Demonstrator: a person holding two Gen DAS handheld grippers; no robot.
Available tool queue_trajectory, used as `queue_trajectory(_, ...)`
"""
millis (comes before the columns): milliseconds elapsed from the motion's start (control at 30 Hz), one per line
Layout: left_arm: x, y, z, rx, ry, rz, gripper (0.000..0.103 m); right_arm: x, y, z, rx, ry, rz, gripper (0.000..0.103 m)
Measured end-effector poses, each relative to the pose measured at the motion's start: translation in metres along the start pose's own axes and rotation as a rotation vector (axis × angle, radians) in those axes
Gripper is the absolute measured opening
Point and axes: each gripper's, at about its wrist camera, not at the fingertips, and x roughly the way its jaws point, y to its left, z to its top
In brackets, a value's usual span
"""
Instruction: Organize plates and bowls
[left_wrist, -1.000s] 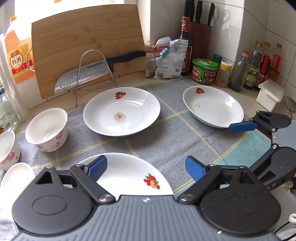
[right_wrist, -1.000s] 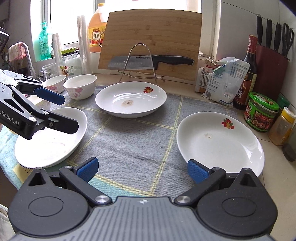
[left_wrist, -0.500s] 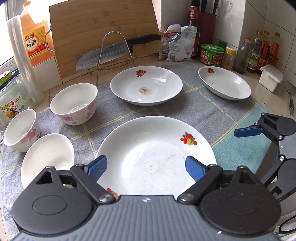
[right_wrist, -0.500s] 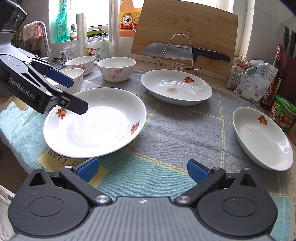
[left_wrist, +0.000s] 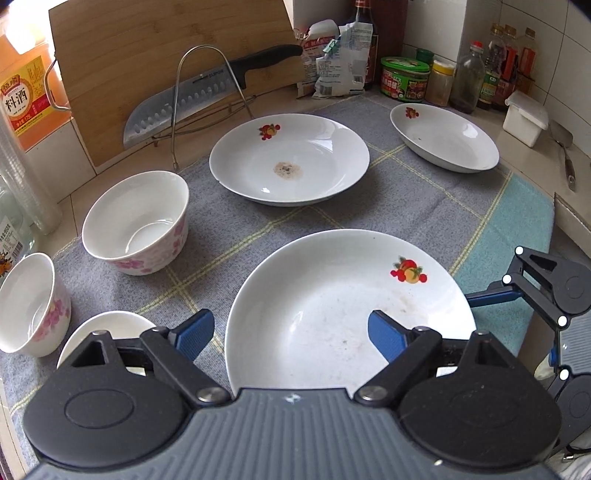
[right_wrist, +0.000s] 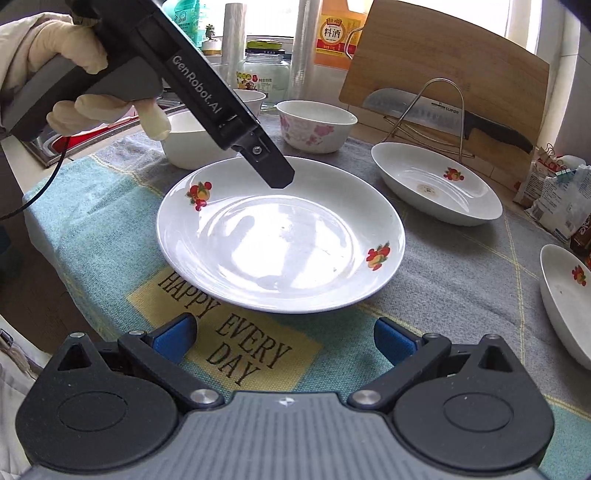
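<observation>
The large white ceramic plate with red fruit decals (left_wrist: 347, 306) lies flat on the grey checked cloth with a teal border (left_wrist: 424, 206), near the cloth's front edge. The left gripper (left_wrist: 290, 334) hangs over the plate's left rim, one blue pad outside the rim and the other over the plate's well; its jaws are closing, but the pads touch nothing. The right gripper (right_wrist: 284, 339) sits just in front of the plate over the cloth's yellow lettered patch, its jaws spread wide and empty. A gloved hand (right_wrist: 88, 85) holds the left gripper's handle.

Behind the plate lies a second white fruit-decal plate with a brown spot in its centre (left_wrist: 290, 158), and to the right of that a third such plate (left_wrist: 443, 136). Left of the large plate stand a white bowl with pink flowers (left_wrist: 136, 221), a second pink-flowered bowl (left_wrist: 31, 302) and a plain white bowl (left_wrist: 99, 332). Beyond the cloth a wooden cutting board (left_wrist: 166, 62) leans upright, with a black-handled knife (left_wrist: 207, 92) on a wire rack.
</observation>
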Motion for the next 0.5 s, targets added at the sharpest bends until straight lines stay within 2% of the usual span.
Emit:
queue_trajectory(133, 0.014, 0.007, 0.009, 0.013, 0.048, -0.044, 0.089, 0.003, -0.001, 0.001, 0.013, -0.013, 0.028, 0.103)
queue_trajectory(233, 0.024, 0.010, 0.014, 0.026, 0.076, -0.047, 0.089, 0.006, -0.005, 0.000, 0.052, -0.019, 0.053, 0.103)
queue_trajectory(500, 0.052, 0.018, 0.025, 0.022, 0.185, -0.112, 0.088, 0.006, -0.006, -0.002, 0.042, -0.040, 0.060, 0.103)
